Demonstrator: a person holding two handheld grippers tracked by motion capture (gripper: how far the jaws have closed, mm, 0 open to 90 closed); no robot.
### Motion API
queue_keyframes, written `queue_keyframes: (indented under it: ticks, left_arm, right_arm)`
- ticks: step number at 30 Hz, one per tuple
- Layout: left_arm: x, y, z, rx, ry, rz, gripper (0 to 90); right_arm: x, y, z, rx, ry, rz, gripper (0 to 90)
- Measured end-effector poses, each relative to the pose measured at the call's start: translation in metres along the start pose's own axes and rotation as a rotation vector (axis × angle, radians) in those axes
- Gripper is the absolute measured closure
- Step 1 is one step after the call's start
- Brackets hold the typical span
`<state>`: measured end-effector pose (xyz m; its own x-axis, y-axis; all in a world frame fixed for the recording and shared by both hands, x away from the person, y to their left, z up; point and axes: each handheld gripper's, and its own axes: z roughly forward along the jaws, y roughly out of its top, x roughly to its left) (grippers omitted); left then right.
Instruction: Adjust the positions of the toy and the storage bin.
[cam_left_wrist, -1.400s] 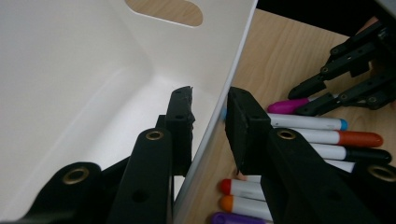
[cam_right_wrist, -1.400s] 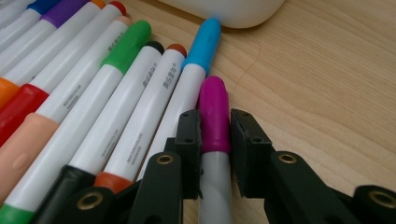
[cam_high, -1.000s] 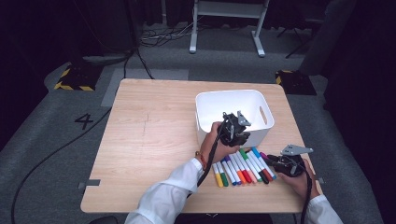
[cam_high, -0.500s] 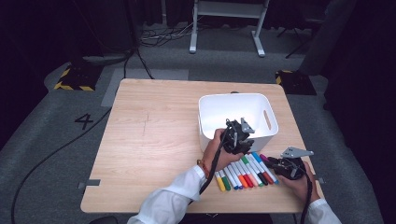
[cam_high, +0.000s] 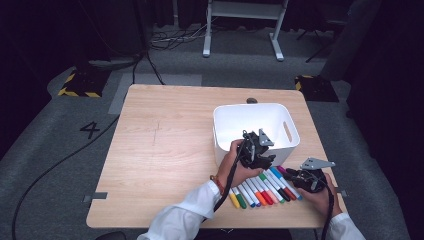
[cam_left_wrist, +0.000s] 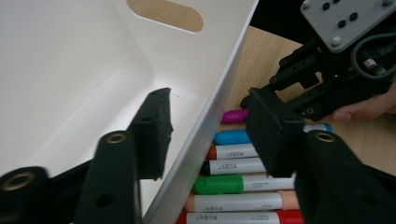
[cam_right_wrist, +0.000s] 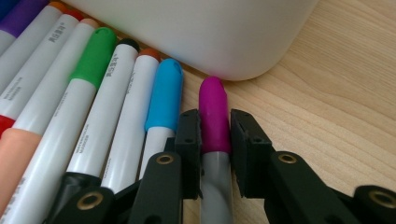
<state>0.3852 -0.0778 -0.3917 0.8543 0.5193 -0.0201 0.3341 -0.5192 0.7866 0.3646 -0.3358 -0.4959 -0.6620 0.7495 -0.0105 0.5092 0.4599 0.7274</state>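
Note:
A white bin (cam_high: 255, 114) stands on the wooden table (cam_high: 165, 145). Its near wall (cam_left_wrist: 205, 116) sits between the jaws of my left gripper (cam_high: 257, 150), one jaw inside and one outside. Those jaws have just been opening and stand off the wall on both sides. Against the bin's near side lies a row of several coloured markers (cam_high: 260, 189). My right gripper (cam_right_wrist: 215, 122) is shut on the magenta-capped marker (cam_right_wrist: 213, 107) at the row's right end, beside the blue-capped marker (cam_right_wrist: 164, 91). The right gripper (cam_left_wrist: 336, 65) also shows in the left gripper view, past the magenta marker (cam_left_wrist: 235, 115).
The bin's inside (cam_left_wrist: 70, 70) looks bare where I see it. The bin's rounded corner (cam_right_wrist: 233, 51) stands just beyond the magenta cap. Open tabletop lies to the left (cam_high: 160, 165). A tape mark (cam_high: 96, 197) is at the table's front left edge.
The bin has slid nearer the person, up against the marker row, with the left gripper moving with it. The left jaws have since parted from the rim. The right gripper has stayed put.

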Motion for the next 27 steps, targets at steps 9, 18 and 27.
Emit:
queue_keyframes:
  ticks: [9,18,27]
  left_arm:
    - [0.01,-0.013,-0.075,-0.118,-0.026,0.027,19.4]
    - [0.005,-0.096,-0.129,-0.059,-0.033,0.105,15.9]
    - [0.016,-0.18,-0.092,0.122,-0.072,0.024,17.7]
  right_arm:
    - [-0.002,0.0,0.0,-0.002,0.005,0.002,74.3]
    - [-0.002,0.0,0.0,-0.001,0.004,0.004,74.3]
    - [-0.003,0.0,0.0,-0.007,0.008,0.001,74.3]
